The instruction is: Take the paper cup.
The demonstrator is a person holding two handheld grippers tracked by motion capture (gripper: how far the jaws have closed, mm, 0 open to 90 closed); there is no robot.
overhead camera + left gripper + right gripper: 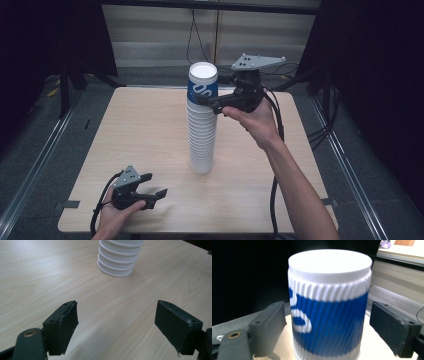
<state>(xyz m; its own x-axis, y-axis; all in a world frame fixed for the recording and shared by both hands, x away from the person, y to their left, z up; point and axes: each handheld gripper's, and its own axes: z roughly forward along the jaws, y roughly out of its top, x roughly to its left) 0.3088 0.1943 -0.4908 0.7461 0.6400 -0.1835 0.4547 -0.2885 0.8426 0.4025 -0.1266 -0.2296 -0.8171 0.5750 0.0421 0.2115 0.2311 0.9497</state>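
A tall stack of white ribbed paper cups (202, 145) stands upside down in the middle of the wooden table (140, 125). Its top cup (202, 89) is blue with white lettering and a white base facing up. My right gripper (206, 101), held in a hand from the right, has its jaws open on either side of that blue cup (329, 312), with a gap showing at each pad. My left gripper (156, 184) rests low near the table's front left, open and holding nothing. Between its jaws (116, 307) I see bare wood, with the foot of the stack (117, 262) farther off.
Black cables trail from both grippers across the table and over its front edge. Dark floor with metal rails (40, 160) runs along both sides. More cables (200, 45) hang behind the table's far edge.
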